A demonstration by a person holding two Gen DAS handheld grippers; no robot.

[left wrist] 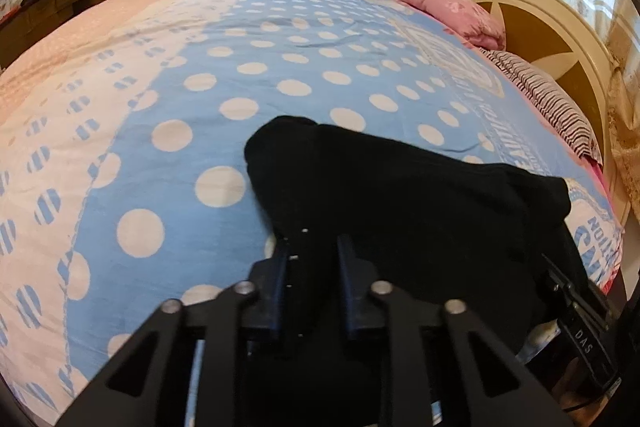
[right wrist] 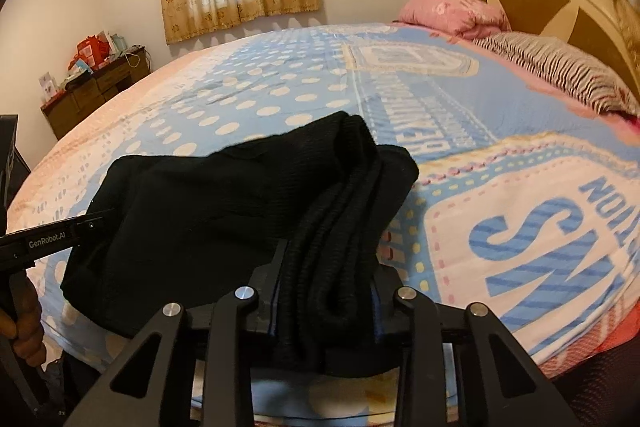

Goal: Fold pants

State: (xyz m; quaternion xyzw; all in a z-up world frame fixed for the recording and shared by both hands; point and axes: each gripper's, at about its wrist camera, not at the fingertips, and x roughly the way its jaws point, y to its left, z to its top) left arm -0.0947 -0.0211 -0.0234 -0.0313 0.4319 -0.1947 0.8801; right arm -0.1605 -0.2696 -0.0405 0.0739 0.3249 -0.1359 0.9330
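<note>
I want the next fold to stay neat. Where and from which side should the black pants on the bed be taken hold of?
Probably at the near edge of the black pants, coming from the bed's near side: both tongs, left and right, already clamp that bunched, stacked hem, so every layer lifts together.

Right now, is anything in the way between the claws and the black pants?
No. Both claws already grip the black pants: the left claw pinches one edge, the right claw a bunched stack. Nothing sits between.

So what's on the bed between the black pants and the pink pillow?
Nothing but the bedspread. In the right wrist view, only bare blue spotted cover with printed letters lies between the black pants and the pink pillow.
</note>
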